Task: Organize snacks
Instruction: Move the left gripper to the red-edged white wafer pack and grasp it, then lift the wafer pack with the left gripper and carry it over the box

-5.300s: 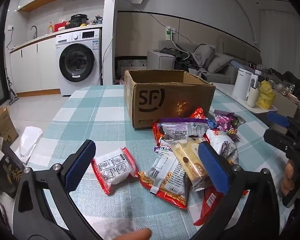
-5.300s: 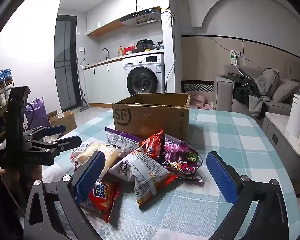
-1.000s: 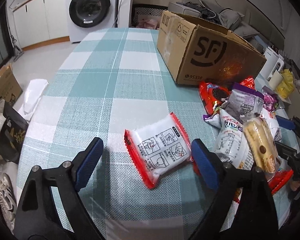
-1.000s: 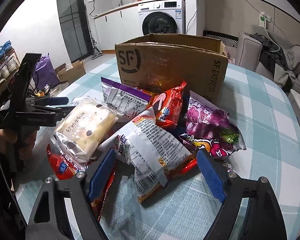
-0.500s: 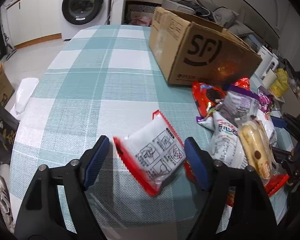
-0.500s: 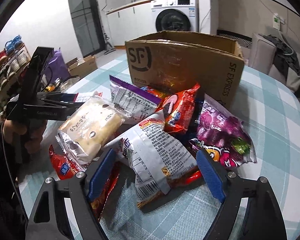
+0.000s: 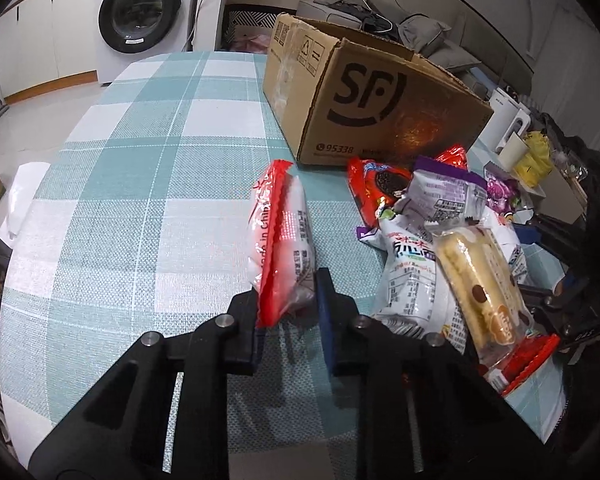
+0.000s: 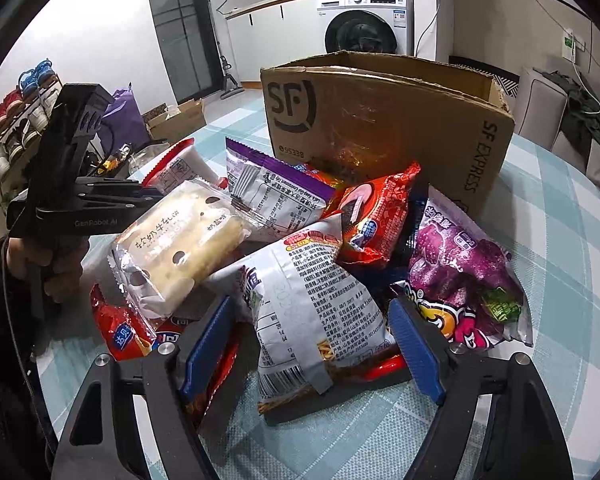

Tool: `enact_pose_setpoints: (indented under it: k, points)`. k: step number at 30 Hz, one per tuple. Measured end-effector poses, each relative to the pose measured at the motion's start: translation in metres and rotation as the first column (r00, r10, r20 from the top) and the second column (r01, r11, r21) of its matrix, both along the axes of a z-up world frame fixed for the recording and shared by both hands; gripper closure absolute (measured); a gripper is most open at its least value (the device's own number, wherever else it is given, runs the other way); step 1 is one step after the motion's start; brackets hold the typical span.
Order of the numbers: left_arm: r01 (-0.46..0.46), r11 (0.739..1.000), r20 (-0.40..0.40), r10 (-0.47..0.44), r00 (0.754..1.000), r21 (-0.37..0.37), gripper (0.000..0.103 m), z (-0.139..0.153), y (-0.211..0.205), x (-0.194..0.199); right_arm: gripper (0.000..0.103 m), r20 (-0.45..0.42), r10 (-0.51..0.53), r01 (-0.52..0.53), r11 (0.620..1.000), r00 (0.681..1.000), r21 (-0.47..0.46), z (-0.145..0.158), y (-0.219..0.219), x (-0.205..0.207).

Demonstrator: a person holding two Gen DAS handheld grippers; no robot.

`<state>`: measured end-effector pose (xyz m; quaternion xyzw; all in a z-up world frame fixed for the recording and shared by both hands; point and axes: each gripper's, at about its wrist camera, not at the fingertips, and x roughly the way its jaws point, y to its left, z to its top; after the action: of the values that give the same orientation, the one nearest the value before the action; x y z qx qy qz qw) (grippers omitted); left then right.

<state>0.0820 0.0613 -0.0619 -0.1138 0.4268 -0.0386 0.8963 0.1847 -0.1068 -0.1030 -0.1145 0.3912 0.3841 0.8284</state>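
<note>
Care now lies in lifting the red-edged packet (image 7: 282, 236), pinched on edge between the clamped left gripper (image 7: 286, 304) pads just above the table (image 7: 140, 152), straight up and over the rim of the box (image 7: 380, 92) without crushing it. A second ago it lay flat between wide jaws. The right gripper (image 8: 308, 344) is closing around the white noodle bag (image 8: 308, 300) in the pile, pads not yet pressing.

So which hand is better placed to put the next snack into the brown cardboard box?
Left: the left gripper is already shut on the red-edged white packet. The right gripper, closing, only straddles the white noodle bag.
</note>
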Motion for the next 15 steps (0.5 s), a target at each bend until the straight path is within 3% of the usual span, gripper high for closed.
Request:
enact_pose_setpoints:
  k: [8, 11, 15]
  points:
    - [0.013, 1.0, 0.051, -0.013, 0.999, -0.014, 0.085, 0.008, -0.003, -0.011, 0.024, 0.002, -0.001, 0.001, 1.0, 1.0, 0.008, -0.001, -0.001, -0.001]
    - [0.013, 1.0, 0.063, -0.012, 0.998, -0.013, 0.085, 0.013, -0.004, -0.014, 0.04, 0.011, 0.009, -0.009, 1.0, 1.0, 0.01, 0.0, -0.003, -0.004]
    - [0.012, 1.0, 0.083, -0.011, 0.997, -0.01, 0.085, 0.02, -0.005, -0.019, 0.05, 0.018, 0.005, -0.006, 0.999, 1.0, 0.033, 0.003, -0.009, -0.01]
